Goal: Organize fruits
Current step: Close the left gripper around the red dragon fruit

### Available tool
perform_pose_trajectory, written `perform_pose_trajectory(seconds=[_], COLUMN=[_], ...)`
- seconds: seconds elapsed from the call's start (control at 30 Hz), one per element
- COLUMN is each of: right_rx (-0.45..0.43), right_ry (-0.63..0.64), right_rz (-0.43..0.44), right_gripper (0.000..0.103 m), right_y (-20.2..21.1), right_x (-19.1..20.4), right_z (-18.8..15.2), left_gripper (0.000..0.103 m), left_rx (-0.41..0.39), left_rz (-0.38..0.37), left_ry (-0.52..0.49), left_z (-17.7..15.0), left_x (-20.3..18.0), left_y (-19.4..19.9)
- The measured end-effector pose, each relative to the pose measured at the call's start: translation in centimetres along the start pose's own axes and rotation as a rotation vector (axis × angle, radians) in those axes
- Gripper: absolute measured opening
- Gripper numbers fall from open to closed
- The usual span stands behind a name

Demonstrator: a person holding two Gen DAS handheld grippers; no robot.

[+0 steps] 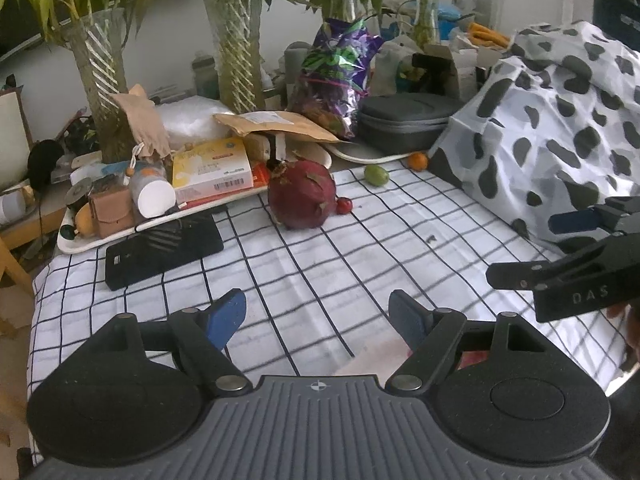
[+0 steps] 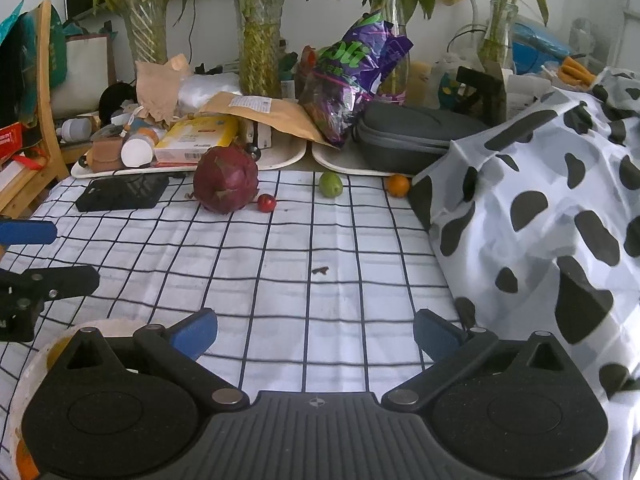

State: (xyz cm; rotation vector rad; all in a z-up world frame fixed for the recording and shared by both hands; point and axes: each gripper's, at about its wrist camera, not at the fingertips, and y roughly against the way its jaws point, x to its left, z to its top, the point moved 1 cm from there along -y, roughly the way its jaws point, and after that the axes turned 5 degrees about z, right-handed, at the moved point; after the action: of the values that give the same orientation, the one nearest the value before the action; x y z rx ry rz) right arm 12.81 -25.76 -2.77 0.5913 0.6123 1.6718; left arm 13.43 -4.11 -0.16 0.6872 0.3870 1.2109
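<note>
Left tongs [image 1: 318,316] spread wide, nothing between them, hovering over the checked cloth [image 1: 360,248] on the bench. Right tongs [image 2: 316,334] same deal, spread and empty. Far edge, left to right: black case [image 2: 122,192], dark red dragon fruit [image 2: 226,179] touching a small red fruit [image 2: 267,203], green fruit [image 2: 330,185], orange fruit [image 2: 397,185] right against the spotted cloth [image 2: 552,208].

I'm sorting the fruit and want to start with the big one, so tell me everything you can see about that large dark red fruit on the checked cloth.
The large dark red fruit looks like a dragon fruit: rounded, maroon, with dry leafy scales peeling off its skin. It sits whole on the checked cloth near the far edge, in front of the white tray. A small red fruit lies right beside it, seemingly touching. Neither claw is near it.
</note>
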Motion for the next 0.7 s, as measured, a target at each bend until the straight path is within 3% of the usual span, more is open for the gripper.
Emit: perform_pose_trajectory(seconds=[0.47, 0.7], right_rx=[0.038, 0.06], right_ry=[0.036, 0.058], right_rz=[-0.003, -0.007], right_gripper=[0.103, 0.103], right_y=[-3.8, -5.3], right_x=[0.3, 0.4], right_z=[2.7, 3.3], left_gripper=[0.078, 0.085], left_rx=[-0.048, -0.078], left_rz=[-0.018, -0.01], left_ry=[0.072, 0.108], left_z=[3.0, 4.2], left_x=[1.4, 1.8], left_y=[-5.1, -8.0])
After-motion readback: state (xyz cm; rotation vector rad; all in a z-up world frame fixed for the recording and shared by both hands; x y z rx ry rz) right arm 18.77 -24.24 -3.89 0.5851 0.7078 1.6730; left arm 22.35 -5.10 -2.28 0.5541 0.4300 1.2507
